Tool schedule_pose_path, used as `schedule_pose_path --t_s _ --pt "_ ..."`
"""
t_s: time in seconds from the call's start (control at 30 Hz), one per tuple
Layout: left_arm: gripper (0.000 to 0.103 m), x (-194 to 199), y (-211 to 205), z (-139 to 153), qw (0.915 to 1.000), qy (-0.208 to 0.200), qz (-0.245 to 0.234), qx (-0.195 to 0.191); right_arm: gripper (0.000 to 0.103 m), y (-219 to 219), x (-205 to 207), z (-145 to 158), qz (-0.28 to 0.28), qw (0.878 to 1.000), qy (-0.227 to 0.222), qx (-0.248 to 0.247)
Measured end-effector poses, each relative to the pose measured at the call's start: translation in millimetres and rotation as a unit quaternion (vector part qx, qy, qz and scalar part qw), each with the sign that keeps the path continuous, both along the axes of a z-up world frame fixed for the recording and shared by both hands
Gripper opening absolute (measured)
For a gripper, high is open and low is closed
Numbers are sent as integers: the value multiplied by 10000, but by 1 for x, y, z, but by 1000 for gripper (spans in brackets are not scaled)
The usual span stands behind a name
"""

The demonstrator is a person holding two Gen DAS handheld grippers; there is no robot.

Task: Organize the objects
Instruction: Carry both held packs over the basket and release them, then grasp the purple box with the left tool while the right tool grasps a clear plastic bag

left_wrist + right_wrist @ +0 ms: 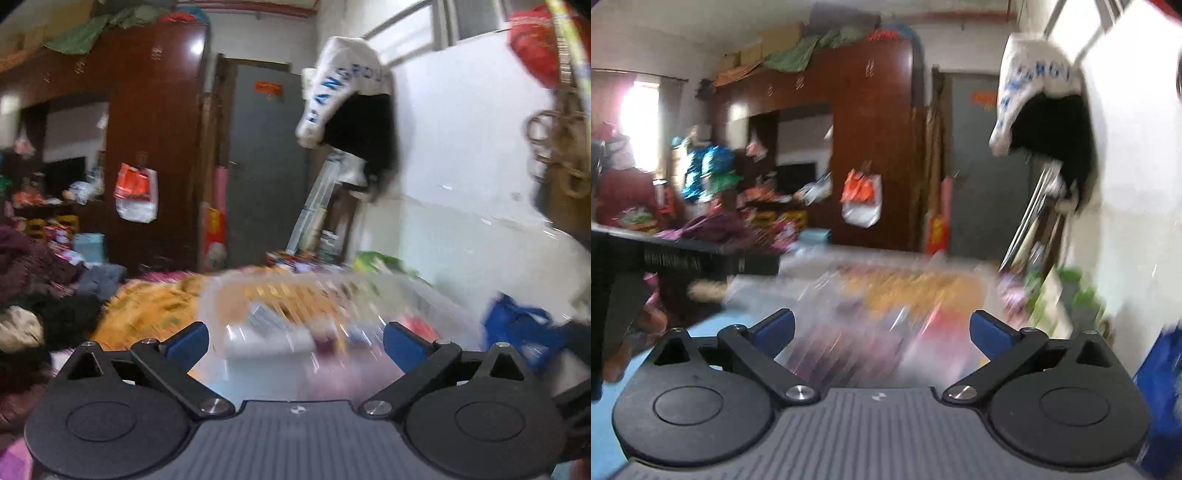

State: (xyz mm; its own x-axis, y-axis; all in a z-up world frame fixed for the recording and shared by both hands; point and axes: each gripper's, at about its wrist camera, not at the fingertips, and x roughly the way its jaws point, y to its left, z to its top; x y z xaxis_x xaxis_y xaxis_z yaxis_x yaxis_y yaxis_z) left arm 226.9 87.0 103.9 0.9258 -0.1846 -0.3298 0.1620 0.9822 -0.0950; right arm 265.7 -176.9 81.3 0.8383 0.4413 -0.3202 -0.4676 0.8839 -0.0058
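Observation:
Both views are blurred by motion. My left gripper (295, 345) is open, its blue pads wide apart over a clear plastic container (314, 314) that holds several small items, among them a white bottle-like thing (266, 341). The container sits on an orange patterned bedspread (155, 306). My right gripper (882, 332) is open too, above the same blurred clear container (871, 325). Neither gripper holds anything. The other gripper's black body (665, 258) shows at the left of the right wrist view.
A dark brown wardrobe (147, 129) with a hanging plastic bag (136, 195) stands behind. A grey door (266, 158) is beside it. Clothes hang on the white wall (351, 107). A blue bag (517, 328) lies at the right. Dark clothes are piled at the left (37, 295).

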Motion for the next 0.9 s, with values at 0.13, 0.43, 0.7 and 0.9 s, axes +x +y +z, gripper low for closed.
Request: schedule_pose_path --t_s 0.13,0.43,0.7,0.9 --pt "101 -41 7 -42 9999 85 -84 -101 103 -4 -44 -45 203 9979 451 423" --pt "101 -56 9 -77 9992 375 129 -74 101 49 -65 -66 722 9946 589 -466" --pt "101 -62 -4 -88 9990 424 -34 -142 59 37 -68 -75 507 9957 707 -309" --pt "101 -51 -37 -90 9975 688 -136 42 59 -4 -71 -71 162 9973 683 217"
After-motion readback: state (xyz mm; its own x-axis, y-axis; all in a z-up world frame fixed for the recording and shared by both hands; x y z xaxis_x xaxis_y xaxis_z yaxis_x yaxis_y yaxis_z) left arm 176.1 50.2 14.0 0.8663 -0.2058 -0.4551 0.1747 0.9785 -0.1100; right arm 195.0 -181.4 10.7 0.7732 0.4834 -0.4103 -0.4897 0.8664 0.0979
